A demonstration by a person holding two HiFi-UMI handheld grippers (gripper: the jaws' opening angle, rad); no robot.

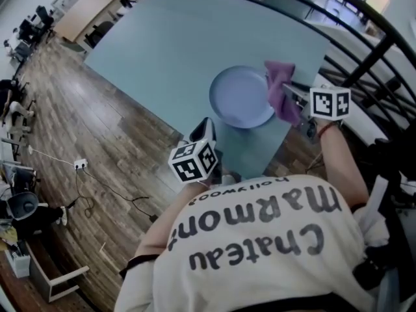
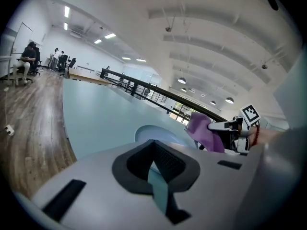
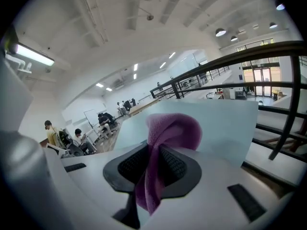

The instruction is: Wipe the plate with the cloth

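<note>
purple cloth hangs, seemingly just over the plate.

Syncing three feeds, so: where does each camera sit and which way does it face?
Head view: person's head, steeply down on table, plate, left gripper, right gripper, shirt.
Left gripper view: along its shut jaws, across table toward plate.
Right gripper view: along jaws shut on cloth, toward railing.
Shared: cloth in all three.

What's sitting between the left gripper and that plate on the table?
Nothing: only bare blue-green table separates the left gripper from the plate. The head view shows this, and the left gripper view agrees.
</note>
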